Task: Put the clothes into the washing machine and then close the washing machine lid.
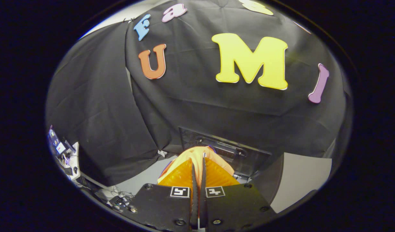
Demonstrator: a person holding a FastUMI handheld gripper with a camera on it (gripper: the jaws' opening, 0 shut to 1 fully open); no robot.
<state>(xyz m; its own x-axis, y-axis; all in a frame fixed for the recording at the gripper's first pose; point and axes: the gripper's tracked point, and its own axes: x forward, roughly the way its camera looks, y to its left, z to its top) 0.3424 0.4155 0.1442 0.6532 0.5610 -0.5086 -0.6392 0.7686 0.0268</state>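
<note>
Gripper view, jaws: I see my gripper (199,161) nearly closed, clamped on an orange garment (197,153).
Garment: pinched between the fingers, bunched over their tips toward 12 o'clock.
Washing machine (245,158): dark, just beyond the garment, around 1 o'clock.
Worktop (300,177): pale, at 3 o'clock.

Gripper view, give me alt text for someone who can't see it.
The gripper is shut on an orange garment, pinched between both fingers and lifted up against the booth's black cloth wall. Just beyond the garment stands a dark raised panel, probably the washing machine lid.
</note>
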